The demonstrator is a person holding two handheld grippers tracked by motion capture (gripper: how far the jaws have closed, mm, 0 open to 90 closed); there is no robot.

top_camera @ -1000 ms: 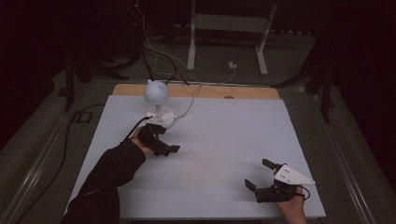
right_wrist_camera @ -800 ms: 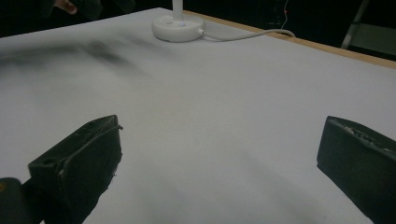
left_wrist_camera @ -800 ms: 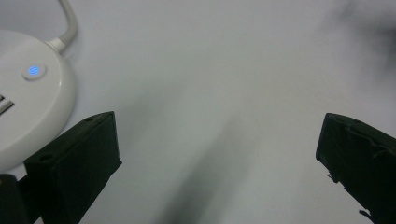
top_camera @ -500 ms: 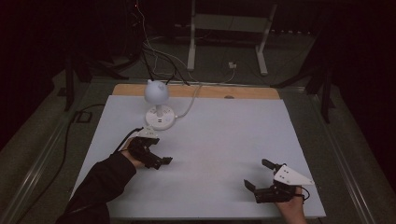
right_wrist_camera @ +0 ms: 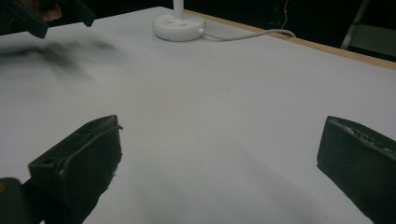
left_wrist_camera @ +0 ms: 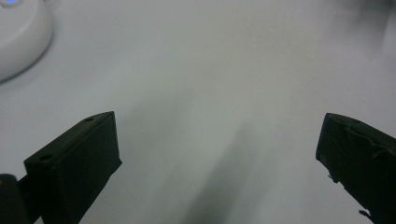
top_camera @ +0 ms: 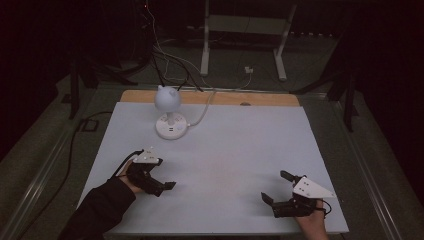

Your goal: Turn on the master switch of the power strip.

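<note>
My left claw (top_camera: 162, 186) hangs low over the white table (top_camera: 235, 165) on its near left side, jaws spread wide with nothing between them; in the left gripper view I see only bare tabletop in the gap. The small white lamp (top_camera: 169, 112) stands ahead of this claw and a little off to one side, near but clearly apart from it. In the left gripper view the edge of its round base (left_wrist_camera: 18, 39) sits at the top left corner, beyond my left jaw.

My right claw (top_camera: 278, 190) rests near the table's front right, also released, its two black jaws standing far apart around empty surface. From it the lamp lies far ahead and across the table, well apart. In the right gripper view the base (right_wrist_camera: 179, 27) shows at the far end with its white cord (right_wrist_camera: 252, 33) trailing off toward the wooden back edge. My left claw (right_wrist_camera: 28, 16) appears at that view's top left, level with neither jaw of the right one and well apart from it.
</note>
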